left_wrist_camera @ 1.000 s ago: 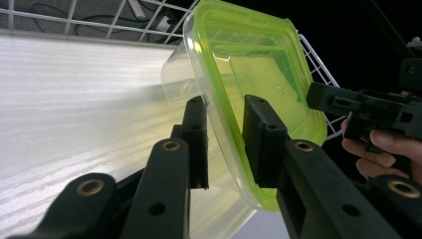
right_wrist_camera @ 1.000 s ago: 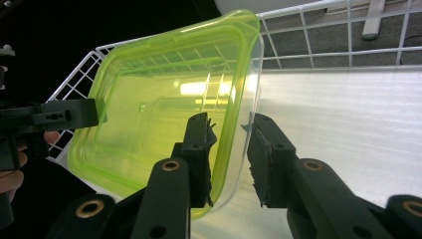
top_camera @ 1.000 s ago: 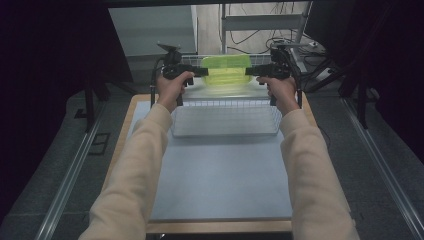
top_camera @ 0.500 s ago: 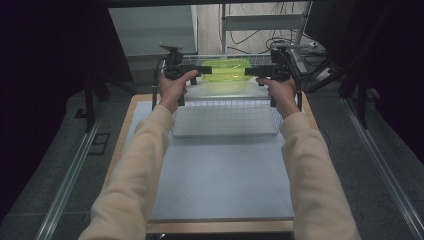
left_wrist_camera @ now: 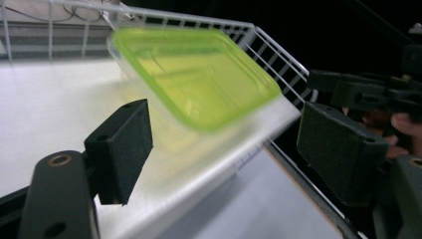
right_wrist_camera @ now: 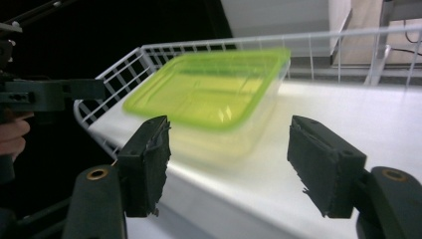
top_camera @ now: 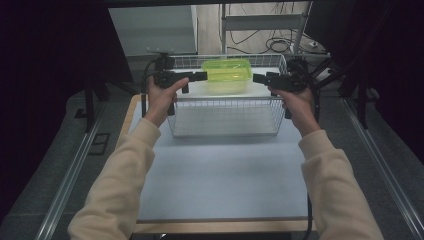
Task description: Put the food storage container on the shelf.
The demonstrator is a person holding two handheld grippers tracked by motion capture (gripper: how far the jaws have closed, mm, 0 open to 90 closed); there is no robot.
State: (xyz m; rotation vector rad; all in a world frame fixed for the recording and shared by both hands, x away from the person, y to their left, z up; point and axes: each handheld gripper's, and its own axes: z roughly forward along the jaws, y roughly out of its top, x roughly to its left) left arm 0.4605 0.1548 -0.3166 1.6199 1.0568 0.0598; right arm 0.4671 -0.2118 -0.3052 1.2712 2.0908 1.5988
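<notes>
A clear container with a lime-green lid [top_camera: 226,75] rests on the white surface inside a white wire basket [top_camera: 225,107], toward its far side. My left gripper [top_camera: 200,76] is level with the container, just off its left end. Its jaws have just been opening and stand wide, with nothing between them. In the left gripper view the container [left_wrist_camera: 199,74] lies beyond the left gripper [left_wrist_camera: 224,154]. My right gripper [top_camera: 257,78] is off the container's right end. Its jaws have likewise been opening and are empty. The right gripper view shows the container [right_wrist_camera: 209,92] ahead of the right gripper [right_wrist_camera: 234,167].
The basket stands at the far end of a pale grey mat [top_camera: 225,180] on a wood-edged table. Metal rails [top_camera: 70,175] run along both sides. A white cabinet [top_camera: 155,30] and cables [top_camera: 280,42] lie behind the basket. Dark stands flank the table.
Both grippers were shut on the container's ends; they have let go, opened and drawn apart sideways. The container stays in the basket.
</notes>
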